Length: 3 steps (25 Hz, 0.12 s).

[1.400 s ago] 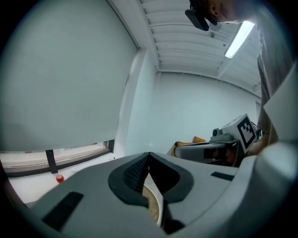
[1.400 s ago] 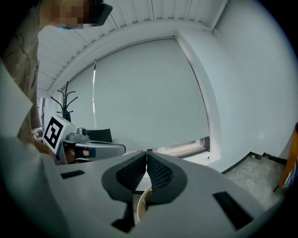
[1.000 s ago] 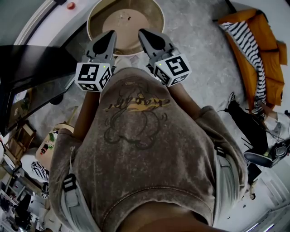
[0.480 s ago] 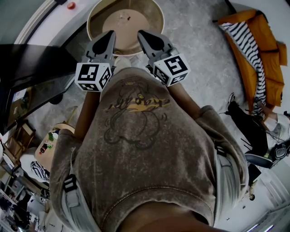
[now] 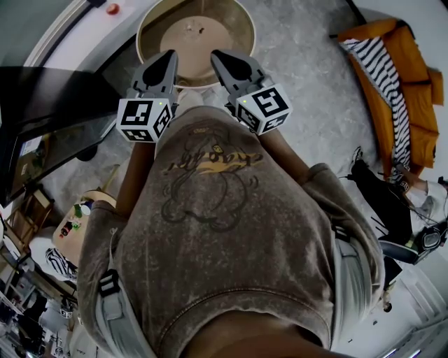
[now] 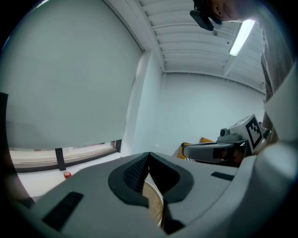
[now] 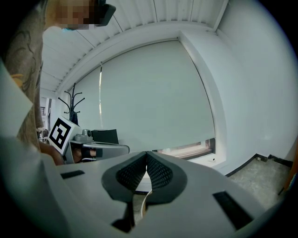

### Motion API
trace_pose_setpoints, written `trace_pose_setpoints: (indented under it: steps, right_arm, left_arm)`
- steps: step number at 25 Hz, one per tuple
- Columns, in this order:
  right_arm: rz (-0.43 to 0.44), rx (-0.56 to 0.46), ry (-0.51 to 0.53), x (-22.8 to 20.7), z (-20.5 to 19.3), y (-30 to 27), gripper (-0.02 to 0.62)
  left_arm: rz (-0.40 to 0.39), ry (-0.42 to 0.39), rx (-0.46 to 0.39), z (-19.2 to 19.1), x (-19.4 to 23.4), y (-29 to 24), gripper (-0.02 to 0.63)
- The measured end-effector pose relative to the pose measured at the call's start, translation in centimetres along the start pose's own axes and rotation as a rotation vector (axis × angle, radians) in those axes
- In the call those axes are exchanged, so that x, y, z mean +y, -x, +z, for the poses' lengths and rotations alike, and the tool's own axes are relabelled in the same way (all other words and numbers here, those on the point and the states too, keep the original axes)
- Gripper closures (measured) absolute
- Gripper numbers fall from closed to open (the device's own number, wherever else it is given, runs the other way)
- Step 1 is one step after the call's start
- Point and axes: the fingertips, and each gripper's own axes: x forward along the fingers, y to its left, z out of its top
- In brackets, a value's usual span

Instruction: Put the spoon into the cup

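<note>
Hardly anything has moved over the last second: the left gripper (image 5: 169,56) and the right gripper (image 5: 218,55) hang where they were, side by side in front of the person's shirt (image 5: 210,210), and only the head view has drifted a touch.

Both tips reach over the near edge of the round table (image 5: 203,38), whose bare beige top shows no load in the part that can be seen. Beyond its far-left edge a small red knob (image 5: 112,8) lies on a pale ledge. A dark panel (image 5: 49,105) stands off the table's left edge. Well off the right edge, an orange jacket (image 5: 416,98) with a striped cloth (image 5: 381,63) lies on the speckled floor (image 5: 315,84). The shirt fills the middle of the head view and hides everything below the grippers.

In the left gripper view the left gripper (image 6: 148,154) has its ribbed pads pressed together at the tip with nothing between them. A sliver of the table's rim (image 6: 152,204) shows in the gap lower down, and the other gripper (image 6: 214,151) lies to the right. The right gripper (image 7: 146,153) is likewise closed on nothing, facing a window blind (image 7: 153,97), with a coat stand (image 7: 73,104) at left.

Neither the spoon nor the cup shows in any view, so its place relative to the pads cannot be told.
</note>
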Motion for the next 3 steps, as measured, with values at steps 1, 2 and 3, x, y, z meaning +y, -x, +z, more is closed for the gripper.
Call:
trace_pose_setpoints:
  steps: [1, 2, 3]
  right_arm:
    - [0.001, 0.001, 0.0, 0.0, -0.06, -0.11, 0.577]
    - [0.002, 0.002, -0.001, -0.01, -0.12, -0.22, 0.577]
    - [0.003, 0.003, -0.002, -0.02, -0.19, -0.34, 0.577]
  left_arm:
    - [0.001, 0.001, 0.0, -0.01, 0.12, -0.06, 0.591]
    - [0.001, 0.002, 0.001, -0.01, 0.24, -0.12, 0.591]
    - [0.001, 0.002, 0.001, -0.02, 0.35, -0.19, 0.591]
